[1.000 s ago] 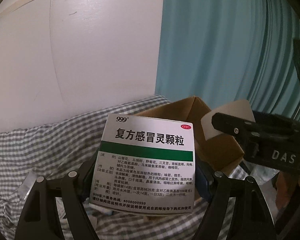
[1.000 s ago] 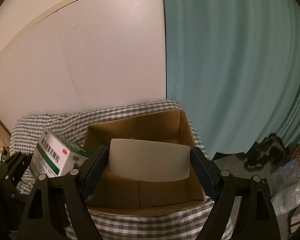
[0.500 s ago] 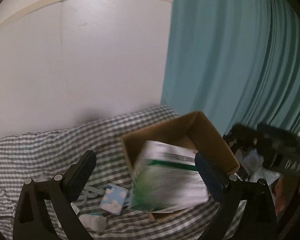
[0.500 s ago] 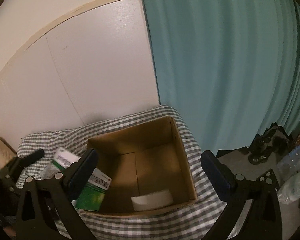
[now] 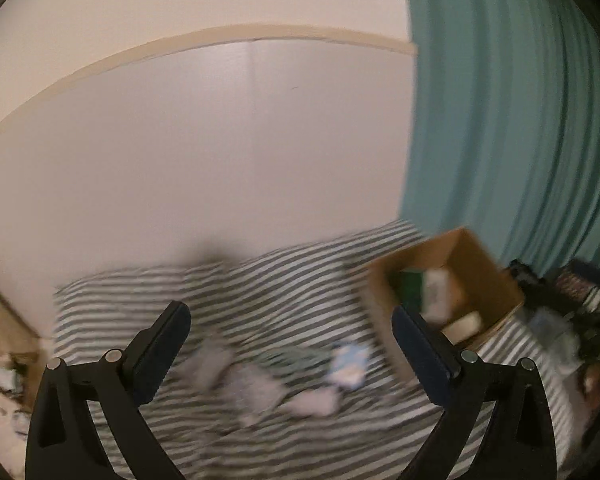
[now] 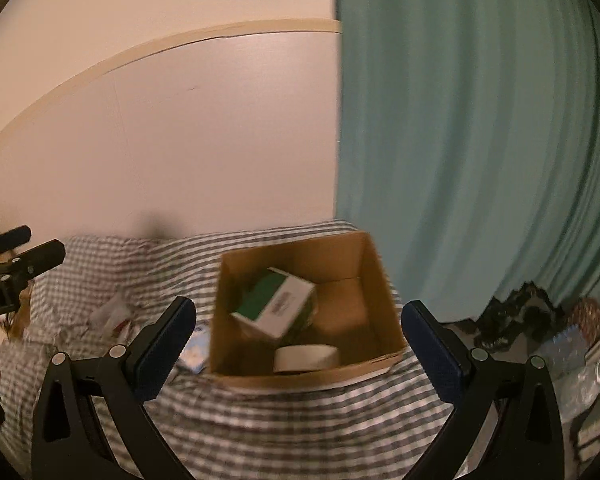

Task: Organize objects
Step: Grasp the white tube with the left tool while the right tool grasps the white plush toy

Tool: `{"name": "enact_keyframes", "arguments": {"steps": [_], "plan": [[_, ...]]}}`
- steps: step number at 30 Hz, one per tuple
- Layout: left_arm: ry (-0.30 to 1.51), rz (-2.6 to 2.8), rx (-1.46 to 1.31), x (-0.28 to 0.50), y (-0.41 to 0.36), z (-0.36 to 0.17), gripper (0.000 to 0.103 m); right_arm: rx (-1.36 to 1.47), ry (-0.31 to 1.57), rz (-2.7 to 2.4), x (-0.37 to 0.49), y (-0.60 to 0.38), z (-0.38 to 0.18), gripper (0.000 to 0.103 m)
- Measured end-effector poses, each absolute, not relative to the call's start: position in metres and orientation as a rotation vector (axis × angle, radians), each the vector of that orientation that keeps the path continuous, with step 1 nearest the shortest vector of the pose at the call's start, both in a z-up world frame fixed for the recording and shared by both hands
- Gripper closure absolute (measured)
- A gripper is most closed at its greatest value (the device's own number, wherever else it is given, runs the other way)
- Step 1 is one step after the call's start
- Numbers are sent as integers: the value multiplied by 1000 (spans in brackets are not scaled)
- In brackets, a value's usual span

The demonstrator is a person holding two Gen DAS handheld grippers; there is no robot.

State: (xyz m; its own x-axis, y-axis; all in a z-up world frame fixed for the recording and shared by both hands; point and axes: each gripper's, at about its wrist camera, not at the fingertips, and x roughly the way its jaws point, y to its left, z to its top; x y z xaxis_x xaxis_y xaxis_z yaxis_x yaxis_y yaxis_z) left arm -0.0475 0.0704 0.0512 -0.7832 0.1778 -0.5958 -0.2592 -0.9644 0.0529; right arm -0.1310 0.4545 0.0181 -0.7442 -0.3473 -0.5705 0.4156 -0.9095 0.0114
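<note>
bed (image 6: 300, 420): checked cover, loose bits still scattered on it
cardboard box (image 6: 380, 280): on the bed by the curtain
medicine box (image 6: 276, 306): tilted inside it, beside a white roll (image 6: 306, 358)
leftovers: blue-white packet (image 5: 350, 364), pale scraps
left gripper (image 5: 290, 344), right gripper (image 6: 300, 342): both spread wide, nothing held

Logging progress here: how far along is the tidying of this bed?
Done: the green-and-white medicine carton and white tape roll lie inside the brown cardboard box. In hand: nothing; left tongs and right tongs gape empty. Left: the blue-and-white packet and blurred scraps on the checked sheet.
</note>
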Motion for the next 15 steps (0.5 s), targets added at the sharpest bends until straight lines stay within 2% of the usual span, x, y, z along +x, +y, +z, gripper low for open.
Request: {"name": "enact_keyframes", "arguments": {"steps": [4,7,11,15], "plan": [[256,2868,-976,-34,26,22,0,800,146,-2487,-107,421,-1,0],[183,2903,-1076,-31,-10,-13,0,850,151,-2430,-97,398,-30,0],[101,2917,-1180,-33,-38,-53,0,962,256,-2350,-88,353,-73,0],[132,2938,-1260,-44,-53,-89,0,1027,406,-2299,-83,304,-112,0]]}}
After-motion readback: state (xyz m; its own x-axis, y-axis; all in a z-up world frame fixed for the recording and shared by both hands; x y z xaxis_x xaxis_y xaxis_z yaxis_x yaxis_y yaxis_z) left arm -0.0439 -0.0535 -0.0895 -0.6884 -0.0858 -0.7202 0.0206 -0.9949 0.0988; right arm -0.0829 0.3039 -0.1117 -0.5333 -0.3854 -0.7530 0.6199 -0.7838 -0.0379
